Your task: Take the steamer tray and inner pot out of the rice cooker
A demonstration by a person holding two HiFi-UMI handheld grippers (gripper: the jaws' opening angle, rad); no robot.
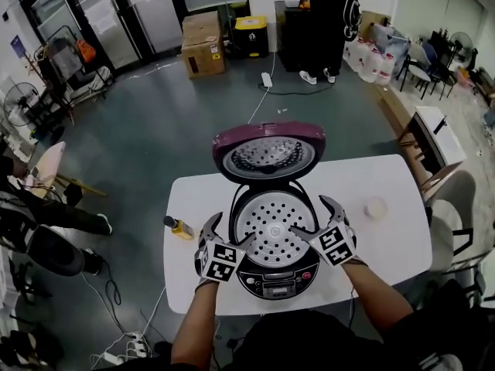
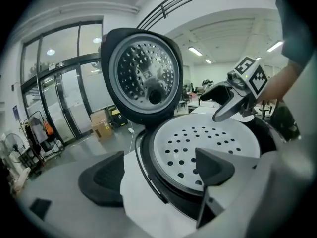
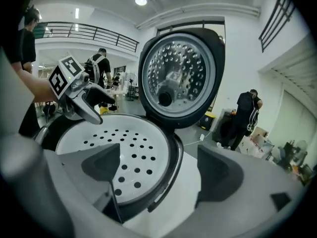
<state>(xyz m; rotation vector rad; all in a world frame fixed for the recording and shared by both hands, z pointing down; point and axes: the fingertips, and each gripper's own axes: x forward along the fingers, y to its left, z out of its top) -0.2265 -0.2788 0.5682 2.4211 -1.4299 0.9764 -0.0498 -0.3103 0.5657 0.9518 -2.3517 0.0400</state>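
A rice cooker (image 1: 277, 278) stands on the white table (image 1: 390, 246) with its maroon lid (image 1: 269, 154) raised. Inside lies the white steamer tray (image 1: 272, 221), round and full of holes; it hides the inner pot beneath it. My left gripper (image 1: 232, 232) is open at the cooker's left rim, one jaw over the tray (image 2: 208, 143) and the other outside the body. My right gripper (image 1: 309, 216) is open at the right rim, straddling it the same way over the tray (image 3: 124, 148). Neither gripper's pads press on anything.
A small yellow bottle (image 1: 179, 227) lies on the table left of the cooker, and a small round white object (image 1: 376, 208) sits to its right. Chairs flank the table. Cardboard boxes (image 1: 203, 45) and a standing person (image 1: 329, 22) are far back.
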